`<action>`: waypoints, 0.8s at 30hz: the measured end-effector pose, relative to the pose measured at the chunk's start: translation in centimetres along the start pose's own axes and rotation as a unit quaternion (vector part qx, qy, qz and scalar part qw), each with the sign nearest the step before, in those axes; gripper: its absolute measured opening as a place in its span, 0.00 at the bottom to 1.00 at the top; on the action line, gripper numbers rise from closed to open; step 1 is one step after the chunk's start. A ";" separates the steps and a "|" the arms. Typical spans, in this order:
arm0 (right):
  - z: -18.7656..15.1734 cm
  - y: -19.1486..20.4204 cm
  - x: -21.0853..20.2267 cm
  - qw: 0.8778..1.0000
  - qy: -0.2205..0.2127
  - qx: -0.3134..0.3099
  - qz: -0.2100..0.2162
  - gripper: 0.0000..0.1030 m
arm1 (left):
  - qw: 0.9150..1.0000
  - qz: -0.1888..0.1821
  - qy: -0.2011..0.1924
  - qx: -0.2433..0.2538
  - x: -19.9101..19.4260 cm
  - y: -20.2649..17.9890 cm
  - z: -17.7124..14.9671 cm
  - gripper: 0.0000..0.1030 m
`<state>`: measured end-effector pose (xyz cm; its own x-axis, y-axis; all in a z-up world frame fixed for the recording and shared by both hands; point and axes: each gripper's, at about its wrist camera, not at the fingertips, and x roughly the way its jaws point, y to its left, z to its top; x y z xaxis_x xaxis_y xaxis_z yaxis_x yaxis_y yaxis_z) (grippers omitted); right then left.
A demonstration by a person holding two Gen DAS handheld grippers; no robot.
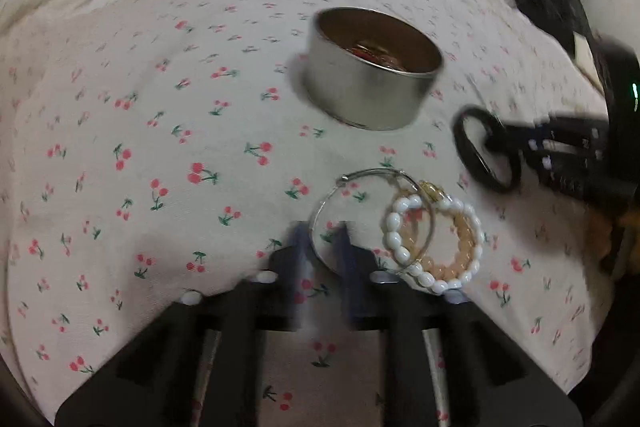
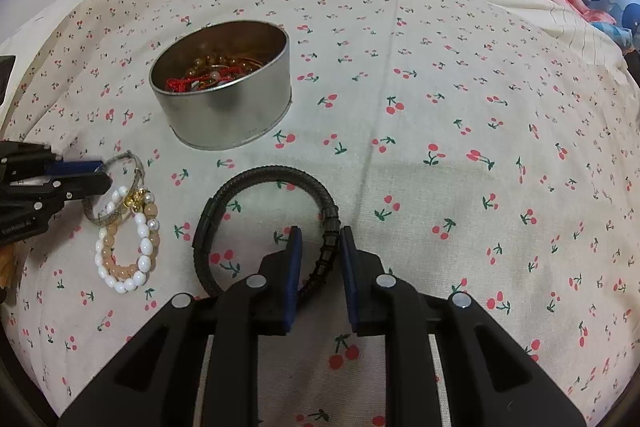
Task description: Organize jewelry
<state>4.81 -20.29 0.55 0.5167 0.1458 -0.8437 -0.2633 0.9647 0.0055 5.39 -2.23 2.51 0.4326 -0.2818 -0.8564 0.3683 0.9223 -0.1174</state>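
Round metal tin (image 2: pixel 222 87) on cherry-print sheet (image 2: pixel 440 131), beads and red cord inside, left gripper (image 2: pixel 105 174) nipped shut on silver bangle (image 2: pixel 116 187) in front of tin, bead bracelets (image 2: pixel 128 251) touching bangle, right gripper (image 2: pixel 320 247) narrow, straddling black braided bracelet (image 2: pixel 264 223), contact unclear

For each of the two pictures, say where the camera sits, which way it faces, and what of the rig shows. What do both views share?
Left wrist: on the left gripper, angled down at the bed; jaws closing on the silver bangle; right gripper at right.
Right wrist: on the right gripper, angled down; jaws astride the black bracelet; left gripper at left.
Shared: tin, bead bracelets, cherry-print sheet.
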 end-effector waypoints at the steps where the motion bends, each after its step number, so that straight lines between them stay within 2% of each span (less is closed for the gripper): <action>1: 0.1 -0.1 -0.2 1.000 -0.007 0.003 -0.002 0.13 | 1.000 -0.004 -0.004 0.001 -0.2 -0.2 0.1 0.03; 4: 0.4 -0.6 -1.5 0.999 -0.039 0.019 0.008 0.10 | 0.999 0.008 -0.043 -0.007 -1.8 0.0 0.7 0.03; 7: 0.5 -1.0 -1.9 0.998 -0.050 0.029 0.010 0.10 | 0.995 0.015 -0.080 -0.053 -3.1 1.9 1.5 0.03; 10: 0.4 -1.1 -1.0 0.999 -0.029 0.032 0.006 0.11 | 0.994 0.027 -0.066 -0.078 -2.2 3.3 1.5 0.03; 12: 0.3 -0.8 -0.6 0.999 -0.018 0.028 0.005 0.32 | 0.995 0.043 -0.039 -0.081 -0.7 3.2 1.5 0.04; 13: 0.1 -0.5 -0.3 1.000 -0.015 0.024 -0.003 0.38 | 0.995 0.048 -0.029 -0.078 -0.1 3.0 1.6 0.05; 14: 0.1 -0.4 -0.2 1.000 -0.011 0.016 -0.006 0.38 | 0.995 0.053 -0.024 -0.079 0.3 2.8 1.5 0.05; 15: 0.0 -0.4 -0.1 1.000 -0.010 0.012 -0.006 0.36 | 0.995 0.053 -0.018 -0.080 0.4 2.9 1.4 0.07; 17: -0.1 -0.2 0.0 1.000 -0.010 0.009 -0.007 0.12 | 0.996 0.052 -0.011 -0.077 1.0 3.0 1.2 0.09; 19: 0.0 -0.4 -0.2 1.000 -0.017 0.015 -0.005 0.10 | 0.997 0.051 -0.008 -0.066 1.2 2.7 1.2 0.09; 22: 0.2 -1.0 -1.1 0.999 -0.036 0.032 0.002 0.10 | 0.997 0.031 -0.020 -0.061 0.6 2.1 1.2 0.03; 24: 0.4 -1.7 -1.7 0.998 -0.049 0.049 0.012 0.10 | 0.998 0.032 -0.032 -0.053 0.1 1.8 1.3 0.03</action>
<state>4.64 -22.11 2.21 0.5890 0.1858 -0.7865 -0.1979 0.9767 0.0825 7.13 -0.96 2.90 0.5056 -0.2343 -0.8303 0.2512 0.9607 -0.1181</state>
